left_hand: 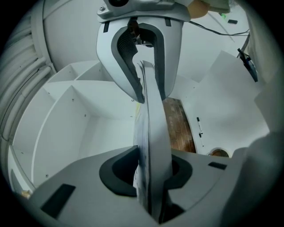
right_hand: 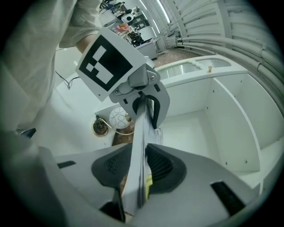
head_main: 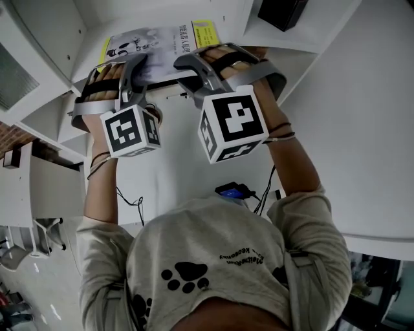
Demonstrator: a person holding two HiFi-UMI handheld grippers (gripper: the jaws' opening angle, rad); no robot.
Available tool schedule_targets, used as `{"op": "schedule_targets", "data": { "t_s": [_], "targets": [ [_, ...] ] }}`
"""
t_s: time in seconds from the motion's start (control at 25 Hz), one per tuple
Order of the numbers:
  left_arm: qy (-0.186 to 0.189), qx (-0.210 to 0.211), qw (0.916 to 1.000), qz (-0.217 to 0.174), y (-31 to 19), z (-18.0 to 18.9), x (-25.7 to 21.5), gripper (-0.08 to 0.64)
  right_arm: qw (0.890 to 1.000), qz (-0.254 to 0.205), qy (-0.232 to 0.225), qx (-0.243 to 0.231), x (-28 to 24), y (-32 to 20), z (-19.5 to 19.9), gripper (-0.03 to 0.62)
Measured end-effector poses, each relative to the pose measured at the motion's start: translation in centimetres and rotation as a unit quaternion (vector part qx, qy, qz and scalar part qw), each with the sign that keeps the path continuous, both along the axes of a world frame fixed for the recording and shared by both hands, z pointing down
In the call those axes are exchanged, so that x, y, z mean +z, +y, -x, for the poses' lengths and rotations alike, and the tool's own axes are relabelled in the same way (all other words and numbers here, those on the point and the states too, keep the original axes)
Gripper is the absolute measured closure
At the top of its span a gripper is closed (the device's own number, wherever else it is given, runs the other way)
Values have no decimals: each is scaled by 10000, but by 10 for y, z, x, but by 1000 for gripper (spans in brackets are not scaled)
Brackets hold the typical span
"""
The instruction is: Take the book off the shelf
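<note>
Because the book (head_main: pixel 152 45) is wide and thin, we judge one grip would let it sag, so our left gripper (head_main: pixel 132 68) and right gripper (head_main: pixel 197 64) each clamp an edge, jaws narrowed onto the pages, just in front of the shelf (head_main: pixel 48 29).

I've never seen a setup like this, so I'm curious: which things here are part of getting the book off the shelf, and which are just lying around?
Part of the job: book, gripped by left claw and right claw; white shelf.
Just lying about: black box; device with blue screen; loose cable.
</note>
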State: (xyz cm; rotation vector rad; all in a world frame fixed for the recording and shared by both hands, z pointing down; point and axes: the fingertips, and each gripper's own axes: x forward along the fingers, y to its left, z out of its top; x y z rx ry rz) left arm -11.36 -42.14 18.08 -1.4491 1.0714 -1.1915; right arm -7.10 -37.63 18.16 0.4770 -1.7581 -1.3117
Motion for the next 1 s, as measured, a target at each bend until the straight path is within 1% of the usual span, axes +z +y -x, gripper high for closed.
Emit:
{"op": "schedule_targets", "data": {
  "t_s": [0.04, 0.12, 0.2, 0.28, 0.4, 0.52, 0.6, 0.64, 0.68, 0.76, 0.8, 1.0],
  "targets": [
    [9, -28, 10000, -15, 0, 0, 0, 464, 9999, -85, -87, 65, 0, -1, 0, 463],
    [7, -78, 10000, -25, 2, -1, 0, 465, 9988, -288, -280, 271, -2, -4, -1, 381],
    [8, -128, 9999, -26, 4, -1, 1, 465, 9970, -486, -384, 470, -3, -9, -3, 329],
    [22, -182, 9998, -23, 6, -2, 1, 465, 9955, -647, -294, 629, 2, -19, -5, 305],
    [25, -252, 9997, -15, 9, -5, 1, 465, 9927, -874, -139, 817, 10, -35, -8, 287],
    [34, -330, 9994, -26, 12, -7, 1, 465, 9899, -1064, -370, 858, 11, -42, -7, 287],
    [39, -379, 9993, -34, 16, -8, 1, 465, 9869, -1226, -565, 889, 4, -38, -7, 290],
    [54, -394, 9992, -42, 19, -9, 1, 465, 9852, -1318, -629, 893, 0, -35, -7, 307],
    [81, -406, 9991, -57, 21, -9, 0, 465, 9840, -1405, -655, 876, -4, -32, -7, 402],
    [150, -435, 9989, -87, 25, -9, -4, 469, 9833, -1509, -602, 822, -6, -28, -7, 483],
    [167, -457, 9988, -100, 26, -9, -5, 469, 9831, -1546, -570, 800, -6, -27, -7, 505],
    [175, -599, 9978, -221, 41, -9, -8, 472, 9811, -1711, -585, 695, -8, -13, -7, 511]
  ]
}}
